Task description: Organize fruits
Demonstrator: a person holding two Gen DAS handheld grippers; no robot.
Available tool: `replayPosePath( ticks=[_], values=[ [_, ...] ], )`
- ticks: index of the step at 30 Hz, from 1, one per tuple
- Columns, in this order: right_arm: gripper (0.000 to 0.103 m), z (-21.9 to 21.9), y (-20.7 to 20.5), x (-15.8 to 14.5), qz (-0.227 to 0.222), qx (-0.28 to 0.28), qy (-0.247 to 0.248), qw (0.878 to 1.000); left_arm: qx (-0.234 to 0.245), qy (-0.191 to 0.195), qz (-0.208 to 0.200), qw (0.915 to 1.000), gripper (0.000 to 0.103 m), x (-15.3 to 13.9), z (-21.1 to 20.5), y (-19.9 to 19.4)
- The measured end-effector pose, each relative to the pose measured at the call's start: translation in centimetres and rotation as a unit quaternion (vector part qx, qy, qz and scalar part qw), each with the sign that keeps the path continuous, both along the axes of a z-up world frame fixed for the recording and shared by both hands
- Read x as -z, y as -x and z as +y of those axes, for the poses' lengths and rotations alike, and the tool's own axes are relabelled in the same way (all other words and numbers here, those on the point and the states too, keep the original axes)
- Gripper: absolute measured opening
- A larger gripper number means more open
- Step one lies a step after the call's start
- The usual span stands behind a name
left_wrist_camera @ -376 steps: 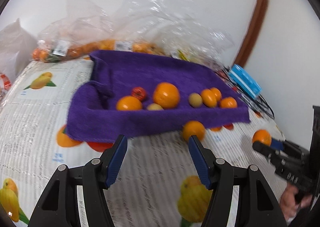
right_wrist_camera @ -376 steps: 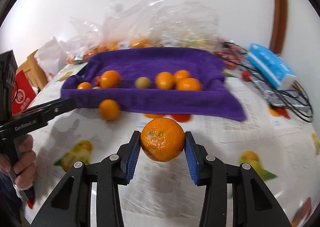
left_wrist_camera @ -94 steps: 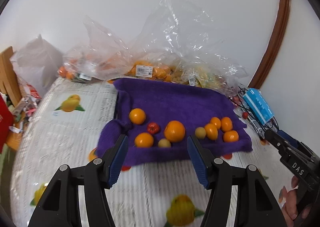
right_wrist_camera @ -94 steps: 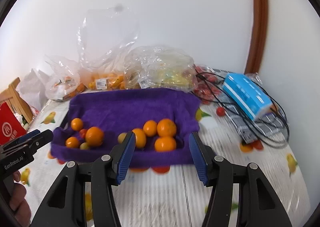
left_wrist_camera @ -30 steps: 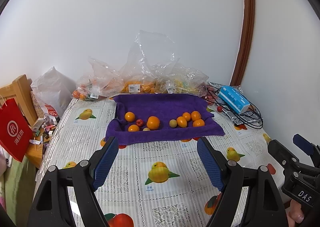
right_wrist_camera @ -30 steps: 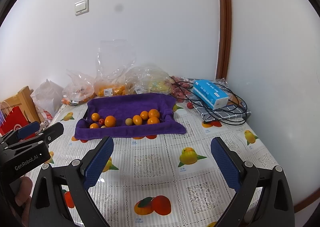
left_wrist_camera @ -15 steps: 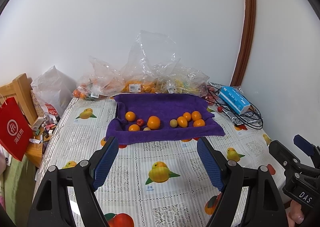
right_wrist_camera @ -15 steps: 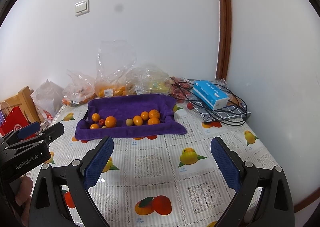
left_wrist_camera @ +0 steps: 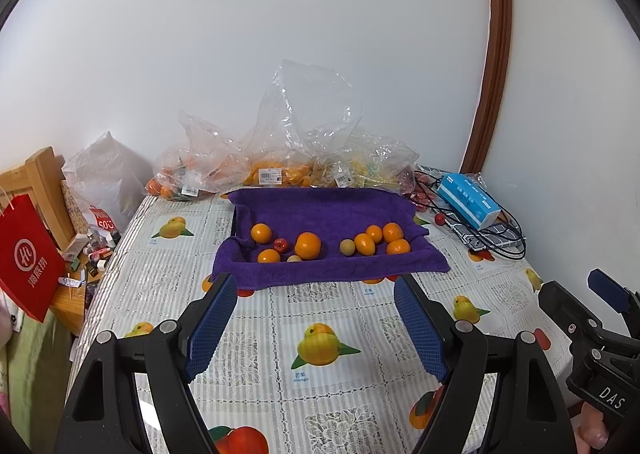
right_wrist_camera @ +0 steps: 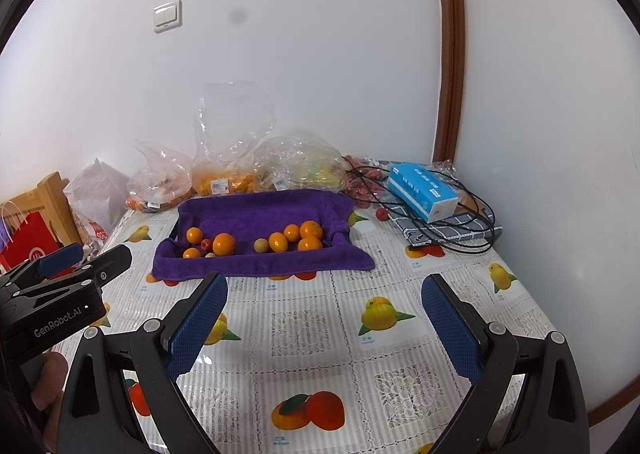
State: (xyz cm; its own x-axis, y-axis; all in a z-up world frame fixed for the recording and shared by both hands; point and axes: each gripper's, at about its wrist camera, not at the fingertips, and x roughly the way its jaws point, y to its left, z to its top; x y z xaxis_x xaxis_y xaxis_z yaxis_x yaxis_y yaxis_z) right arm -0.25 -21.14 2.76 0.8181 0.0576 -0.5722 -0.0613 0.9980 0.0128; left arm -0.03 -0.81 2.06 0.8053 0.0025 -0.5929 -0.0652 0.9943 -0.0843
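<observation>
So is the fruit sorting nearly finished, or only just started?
It looks nearly finished. Nine fruits sit on the purple towel in two clusters. Left gripper and right gripper are both open and empty. One small red fruit lies by the cables.

- The towel [left_wrist_camera: 328, 209] is deep purple.
- The fruits on it are mostly orange, such as the largest orange [left_wrist_camera: 308, 245]; one small fruit [left_wrist_camera: 281, 245] is red, and another small fruit [left_wrist_camera: 347, 247] is pale yellow-green.
- The tabletop [left_wrist_camera: 256, 354] wears a white lace-pattern cloth printed with yellow mangoes and orange-red fruit.
- The tissue box [right_wrist_camera: 422, 185] is light blue and white.
- The paper bag [left_wrist_camera: 26, 254] is red with white print.
- The fingers [left_wrist_camera: 210, 324] carry dark blue textured pads on black frames.
</observation>
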Motion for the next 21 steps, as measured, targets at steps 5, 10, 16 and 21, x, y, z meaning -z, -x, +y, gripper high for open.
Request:
replayPosePath(
  ticks=[5,10,16,21],
  values=[
    [0.097,-0.03,0.06,-0.16,-0.002,0.000,0.000,1.000,-0.001,-0.001,-0.001,1.0000,0.079,-0.02,-0.12,0.08],
    [0.097,0.08,0.24,-0.19,-0.005,-0.001,0.001,1.000,-0.001,0.000,-0.002,1.0000,0.079,-0.05,-0.18,0.14],
    [0.097,0.19,0.46,-0.36,-0.008,-0.002,0.002,1.000,-0.002,0.000,-0.003,1.0000,0.079,-0.14,-0.30,0.19],
    [0.097,0.43,0.66,-0.33,-0.008,-0.004,0.002,1.000,-0.001,-0.001,-0.004,1.0000,0.079,-0.27,-0.40,0.22]
  ],
)
